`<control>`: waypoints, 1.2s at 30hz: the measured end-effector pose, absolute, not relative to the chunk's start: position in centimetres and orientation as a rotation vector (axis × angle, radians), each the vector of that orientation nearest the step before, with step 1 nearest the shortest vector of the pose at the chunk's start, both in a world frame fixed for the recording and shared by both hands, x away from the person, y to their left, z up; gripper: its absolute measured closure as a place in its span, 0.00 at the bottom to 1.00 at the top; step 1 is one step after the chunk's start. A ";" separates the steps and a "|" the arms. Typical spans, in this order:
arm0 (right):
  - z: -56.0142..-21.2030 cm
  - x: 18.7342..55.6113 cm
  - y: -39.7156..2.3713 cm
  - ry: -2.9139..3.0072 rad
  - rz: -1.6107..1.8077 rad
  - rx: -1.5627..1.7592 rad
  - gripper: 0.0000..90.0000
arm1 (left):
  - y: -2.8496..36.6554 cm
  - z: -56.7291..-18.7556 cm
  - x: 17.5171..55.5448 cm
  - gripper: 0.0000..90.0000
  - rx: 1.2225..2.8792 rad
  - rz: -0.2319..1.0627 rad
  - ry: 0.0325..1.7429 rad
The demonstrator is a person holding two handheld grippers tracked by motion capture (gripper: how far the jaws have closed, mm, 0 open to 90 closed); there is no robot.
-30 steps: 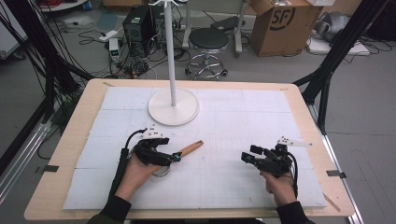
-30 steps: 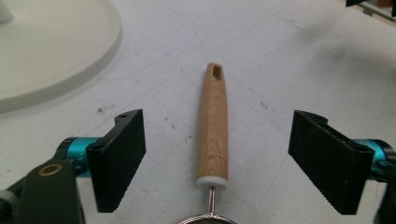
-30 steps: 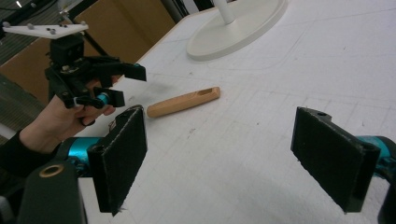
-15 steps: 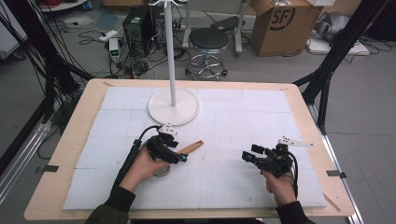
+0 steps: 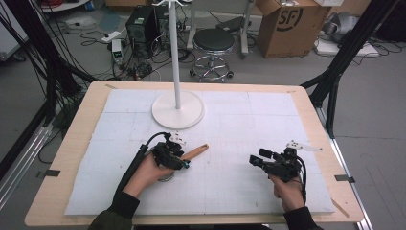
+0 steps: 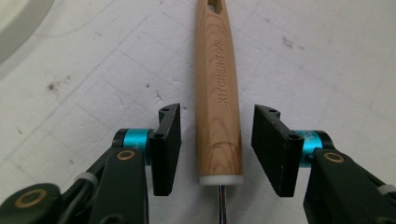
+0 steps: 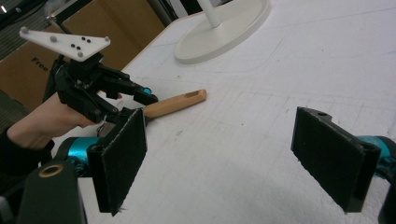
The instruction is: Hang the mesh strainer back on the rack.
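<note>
- Wooden handle (image 6: pixel 218 88), smooth grained, tapered, stamped "KITCHEN TOOL", slot hole near far end; white collar and thin metal shank at near end. Lies flat on white gridded mat (image 5: pixel 230 124), left of centre.
- Left gripper (image 6: pixel 217 144): jaws parted, straddling the handle's thick end, a gap on both sides, no contact. Flat black ribbed pads (image 6: pixel 273 144), teal hubs behind.
- Right gripper (image 7: pixel 233 158): jaws spread wide, nothing between them; held over bare mat, well apart from the handle.
- White round stand base (image 5: pixel 178 109) with upright pole, beyond the handle; nothing between it and the left gripper.
- Pale wood table (image 5: pixel 81 129) rim around mat; stool (image 5: pixel 214 43), cardboard box (image 5: pixel 287 24), cables on floor behind.
</note>
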State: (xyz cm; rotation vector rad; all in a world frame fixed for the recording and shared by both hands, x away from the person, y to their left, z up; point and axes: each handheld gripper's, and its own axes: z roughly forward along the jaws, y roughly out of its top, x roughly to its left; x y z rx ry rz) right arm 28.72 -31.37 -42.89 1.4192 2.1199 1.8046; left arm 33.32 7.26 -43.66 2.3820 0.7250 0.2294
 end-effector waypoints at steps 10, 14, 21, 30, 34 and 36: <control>-42.6 28.7 -31.5 2.104 1.823 1.408 0.19 | 7.0 -43.7 33.1 0.65 2.404 0.253 0.695; -42.4 28.6 -31.7 2.090 1.832 1.406 0.19 | 6.9 -43.6 33.0 0.71 2.407 0.239 0.693; -42.6 28.7 -31.7 2.095 1.823 1.407 0.19 | 6.9 -43.5 32.9 0.78 2.405 0.242 0.687; -42.7 28.7 -32.1 2.073 1.831 1.422 0.19 | 8.7 -43.0 33.5 0.78 2.304 0.173 0.745; -42.7 28.7 -32.2 2.063 1.831 1.429 0.19 | 9.8 -42.3 33.6 0.79 2.258 0.172 0.750; -42.7 28.7 -32.2 2.062 1.834 1.428 0.19 | 10.3 -41.9 33.5 0.79 2.235 0.194 0.755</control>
